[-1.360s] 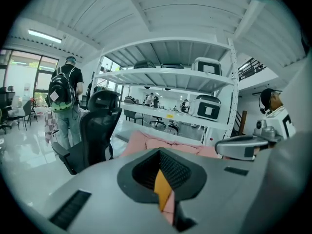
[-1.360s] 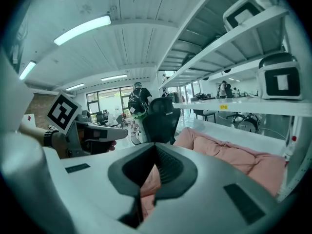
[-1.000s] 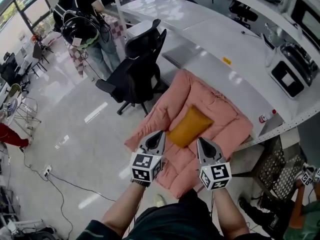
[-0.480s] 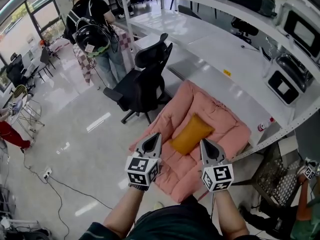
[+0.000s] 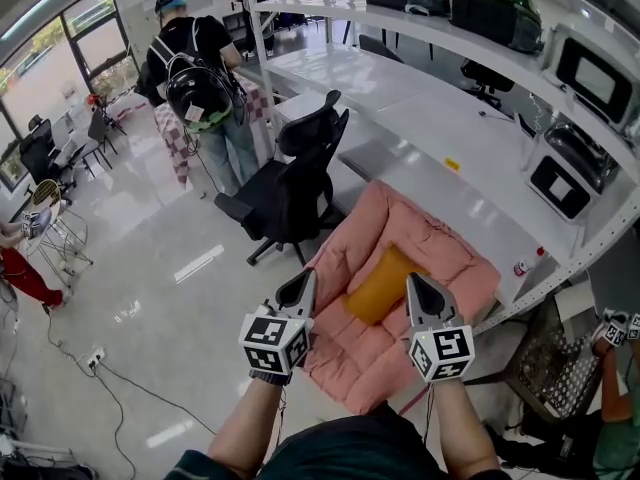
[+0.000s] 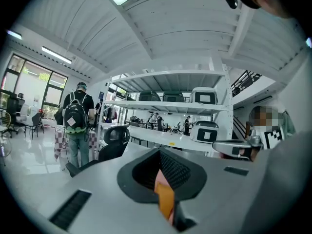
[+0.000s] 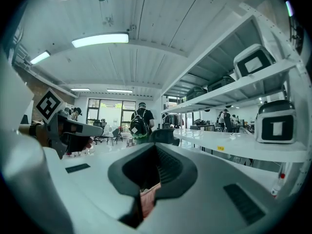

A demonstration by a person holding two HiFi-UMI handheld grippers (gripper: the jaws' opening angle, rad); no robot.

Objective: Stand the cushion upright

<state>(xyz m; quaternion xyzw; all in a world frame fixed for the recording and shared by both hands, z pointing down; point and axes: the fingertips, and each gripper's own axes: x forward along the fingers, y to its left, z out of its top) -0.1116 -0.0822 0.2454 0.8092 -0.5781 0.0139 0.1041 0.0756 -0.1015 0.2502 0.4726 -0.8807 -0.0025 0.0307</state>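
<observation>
An orange cushion (image 5: 380, 286) lies flat on a big pink quilted pad (image 5: 445, 253) that slopes from the white table's edge toward the floor. In the head view my left gripper (image 5: 303, 288) hovers at the cushion's left side and my right gripper (image 5: 417, 290) at its right, both above it and apart from it. Both point level with jaws together and nothing held. In the left gripper view a sliver of the orange cushion (image 6: 165, 201) shows through the slit of the left gripper (image 6: 163, 179). The right gripper (image 7: 155, 172) shows a strip of the pink pad (image 7: 148, 199) in its own view.
A black office chair (image 5: 290, 183) stands just left of the pad. The long white table (image 5: 470, 133) runs behind it, under shelves with cases and appliances. A person with a backpack (image 5: 200, 88) stands further back. A small bottle (image 5: 520, 266) sits by the table edge, and a wire basket (image 5: 545, 368) stands at the right.
Both grippers have risen above the pad, still shut and side by side. The head view has tilted up toward the shelves. The orange cushion has not moved.
</observation>
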